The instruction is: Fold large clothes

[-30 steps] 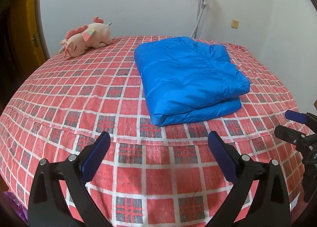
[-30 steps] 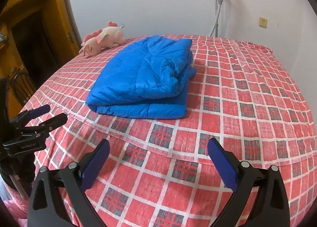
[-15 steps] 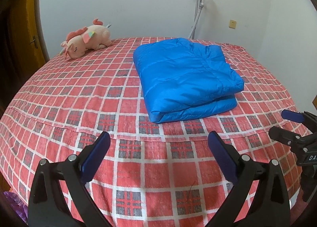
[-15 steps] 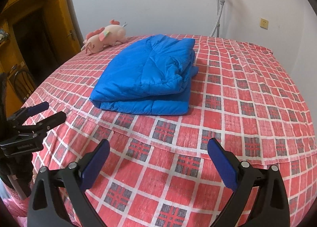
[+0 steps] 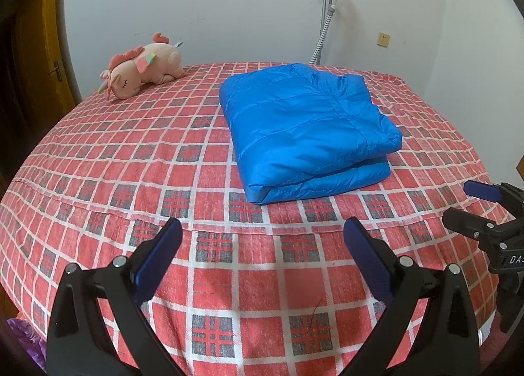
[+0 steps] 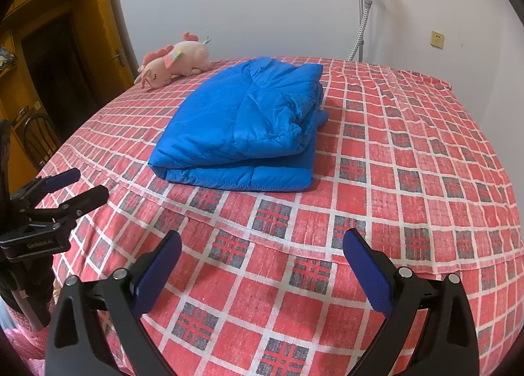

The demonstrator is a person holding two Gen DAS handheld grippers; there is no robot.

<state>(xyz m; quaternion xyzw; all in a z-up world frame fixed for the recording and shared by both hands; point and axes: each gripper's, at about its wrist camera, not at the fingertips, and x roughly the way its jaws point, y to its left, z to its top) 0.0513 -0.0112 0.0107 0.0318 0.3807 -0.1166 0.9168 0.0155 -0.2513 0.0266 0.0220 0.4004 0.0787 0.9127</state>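
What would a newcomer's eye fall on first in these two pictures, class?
First, the bright blue jacket, folded into a thick bundle in the middle of the red checked bed. Next, the pink plush toy lying at the bed's far left edge by the wall. Both claws, left and right, hang open and empty over the near edge.
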